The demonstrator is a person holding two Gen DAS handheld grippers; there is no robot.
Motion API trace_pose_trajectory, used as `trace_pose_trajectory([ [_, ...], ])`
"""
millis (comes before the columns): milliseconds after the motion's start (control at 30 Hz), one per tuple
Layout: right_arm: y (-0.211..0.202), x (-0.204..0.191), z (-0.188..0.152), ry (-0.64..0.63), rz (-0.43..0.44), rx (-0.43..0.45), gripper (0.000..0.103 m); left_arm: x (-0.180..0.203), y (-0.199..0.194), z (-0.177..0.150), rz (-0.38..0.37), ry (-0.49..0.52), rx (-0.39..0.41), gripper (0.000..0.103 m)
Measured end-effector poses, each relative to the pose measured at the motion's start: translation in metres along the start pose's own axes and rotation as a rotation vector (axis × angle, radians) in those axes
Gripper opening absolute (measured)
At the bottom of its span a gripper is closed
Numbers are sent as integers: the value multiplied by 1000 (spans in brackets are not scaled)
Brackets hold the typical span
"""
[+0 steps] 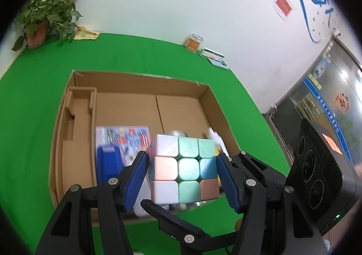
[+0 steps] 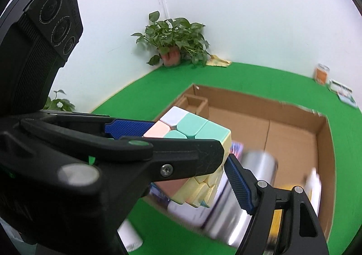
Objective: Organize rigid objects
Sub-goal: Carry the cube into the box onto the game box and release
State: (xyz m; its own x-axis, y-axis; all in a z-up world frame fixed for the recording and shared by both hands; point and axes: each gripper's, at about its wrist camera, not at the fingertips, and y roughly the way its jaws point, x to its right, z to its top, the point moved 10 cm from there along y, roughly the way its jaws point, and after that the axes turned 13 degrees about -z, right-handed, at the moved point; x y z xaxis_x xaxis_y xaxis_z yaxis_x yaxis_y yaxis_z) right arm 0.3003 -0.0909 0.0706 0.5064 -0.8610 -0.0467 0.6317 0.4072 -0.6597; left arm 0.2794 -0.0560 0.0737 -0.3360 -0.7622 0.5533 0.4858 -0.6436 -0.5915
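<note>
**Operator:** What does my left wrist view show?

**Spotter:** Your left gripper (image 1: 183,178) is pinching the pastel, matte-plastic three-by-three puzzle cube (image 1: 185,164). Its ribbed blue rubber pads (image 1: 135,178) sit flat against two opposite sides. The face towards you is a grid of rounded mint, pink, white and blue tiles. You're pointing it downwards, so the cube hangs in the air over the near end of the open corrugated cardboard box (image 1: 140,76). That box lies on the fuzzy green cloth (image 1: 34,119) and has a narrow walled compartment along its left side. Under the cube, on the box floor, there's a flat, glossy, brightly printed booklet (image 1: 122,139), which is blurred.

**Operator:** And the right wrist view?

**Spotter:** Your right gripper (image 2: 185,184) straddles the same cube, seen here corner-on with mint tiles on top and a pale yellow side. One ribbed blue pad (image 2: 238,187) stands just beside the yellow face. The opposite pad is hidden behind your left tool's smooth black plastic finger, so I cannot tell whether this gripper presses the cube or merely brackets it. It's tilted downwards too. Beyond it, a shiny silver metal cylinder (image 2: 260,164) lies blurred inside the box.
</note>
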Motion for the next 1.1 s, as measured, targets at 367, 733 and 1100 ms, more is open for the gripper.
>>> trace_pose_trajectory([
  [367,109,25,24,-76,62,-198,75,-81,61,25,-17,-181,-76,61],
  [733,160,34,-27,-85,98,-388,78,-119,102,3,-54,-292,-143,61],
  [1100,156,34,-24,-106,59,-374,79,-120,100,3,-48,-293,-133,61],
])
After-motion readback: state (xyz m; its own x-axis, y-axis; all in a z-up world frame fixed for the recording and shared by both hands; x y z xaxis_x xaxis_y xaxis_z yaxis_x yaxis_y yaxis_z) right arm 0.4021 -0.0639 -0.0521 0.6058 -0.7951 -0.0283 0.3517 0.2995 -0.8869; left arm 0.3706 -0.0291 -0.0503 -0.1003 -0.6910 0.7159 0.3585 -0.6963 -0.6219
